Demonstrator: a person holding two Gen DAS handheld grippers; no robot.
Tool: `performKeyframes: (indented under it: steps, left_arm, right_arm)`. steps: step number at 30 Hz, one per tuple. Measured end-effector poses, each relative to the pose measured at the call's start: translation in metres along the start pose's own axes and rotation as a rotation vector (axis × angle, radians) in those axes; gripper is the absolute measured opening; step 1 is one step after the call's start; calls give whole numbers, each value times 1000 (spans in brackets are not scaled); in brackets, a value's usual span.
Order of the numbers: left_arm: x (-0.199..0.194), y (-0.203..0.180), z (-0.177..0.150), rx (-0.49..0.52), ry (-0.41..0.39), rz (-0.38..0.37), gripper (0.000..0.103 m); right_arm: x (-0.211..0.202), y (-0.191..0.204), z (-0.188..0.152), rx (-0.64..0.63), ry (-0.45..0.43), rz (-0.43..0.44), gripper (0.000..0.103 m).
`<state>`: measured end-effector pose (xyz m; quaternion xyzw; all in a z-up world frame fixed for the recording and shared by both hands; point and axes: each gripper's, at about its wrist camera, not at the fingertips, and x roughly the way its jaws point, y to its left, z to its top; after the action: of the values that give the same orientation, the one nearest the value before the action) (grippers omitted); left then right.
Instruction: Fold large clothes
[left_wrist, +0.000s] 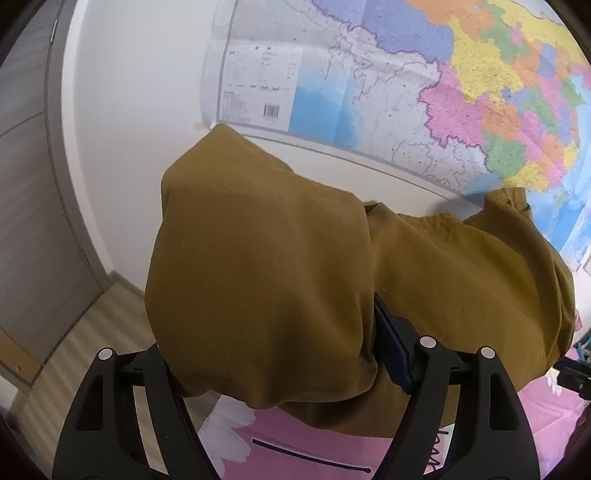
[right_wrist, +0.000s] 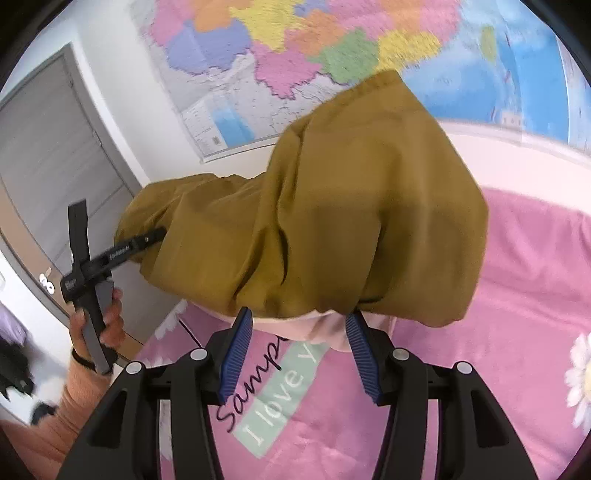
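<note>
Cloth: the big mustard-brown soft garment (right_wrist: 332, 206) is floppy; grab its hem.
Left gripper (left_wrist: 295, 354): fingers spread; cloth drapes over.
Right gripper (right_wrist: 297, 354): fingers spread, pinching nothing.

A: What do the grippers look like?
B: The right gripper (right_wrist: 299, 354) has black arms, ribbed blue pads (right_wrist: 236, 354) and silver pivot screws.
A: And the person, lower left?
B: A peach sleeve (right_wrist: 74, 398) with a dark wristband (right_wrist: 79, 360).
</note>
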<state>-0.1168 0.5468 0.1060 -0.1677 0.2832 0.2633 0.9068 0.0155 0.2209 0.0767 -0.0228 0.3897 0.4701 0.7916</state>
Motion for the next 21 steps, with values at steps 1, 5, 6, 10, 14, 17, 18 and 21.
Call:
performKeyframes:
  steps: [1,5,6,10,14,17,18,21]
  left_arm:
    - [0,-1,0,9,0,2,76]
    - [3,0,4,28,12,-31,83]
    - [5,-1,5,38,16,-30,83]
    - [13,-9,5,129,17,12,86]
    - [19,-13,4,201,52,30,86]
    - [20,26,19,-19,157,-293,87]
    - [13,40,24,-90,121,-338,87]
    - [8,46,31,-78,143,-352,85]
  right_arm:
    - [-3,3,-1,-20,-6,-10,52]
    - [-10,20,0,-113,-38,-6,52]
    - [-12,24,1,-130,-47,-3,52]
    - [-7,42,10,-200,-73,22,52]
    - [18,52,19,-235,-58,13,53]
    - [39,62,24,-269,-54,-7,64]
    - [46,71,24,-305,-63,-38,66]
    - [63,100,24,-415,-75,-57,79]
